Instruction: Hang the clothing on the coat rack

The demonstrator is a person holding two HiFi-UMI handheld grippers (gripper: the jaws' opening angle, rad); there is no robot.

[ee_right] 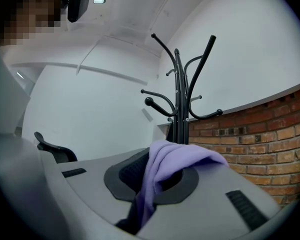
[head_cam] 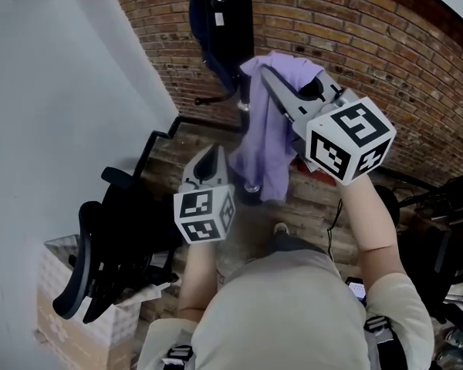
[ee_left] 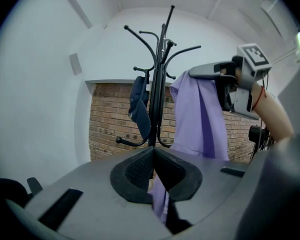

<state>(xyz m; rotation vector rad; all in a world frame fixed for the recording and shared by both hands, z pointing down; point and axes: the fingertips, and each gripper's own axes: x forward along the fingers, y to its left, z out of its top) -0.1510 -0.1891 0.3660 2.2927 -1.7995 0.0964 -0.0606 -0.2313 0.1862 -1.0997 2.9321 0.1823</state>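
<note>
A purple garment [head_cam: 264,133] hangs from my raised right gripper [head_cam: 268,79], which is shut on its upper fold [ee_right: 166,166]. My left gripper [head_cam: 211,156] is lower and to the left, shut on the garment's bottom edge [ee_left: 159,196]. Just beyond stands the black coat rack [head_cam: 225,29], with curved hooks at its top [ee_left: 161,59] [ee_right: 179,99]. A dark blue cap [ee_left: 139,104] hangs on one hook. In the left gripper view the right gripper [ee_left: 194,73] holds the cloth [ee_left: 200,119] level with the rack's lower hooks, to their right.
A brick wall [head_cam: 386,52] runs behind the rack, and a white wall [head_cam: 62,91] stands at the left. A black office chair [head_cam: 100,245] and a cardboard box [head_cam: 62,318] sit at the lower left. Dark equipment [head_cam: 440,206] stands at the right.
</note>
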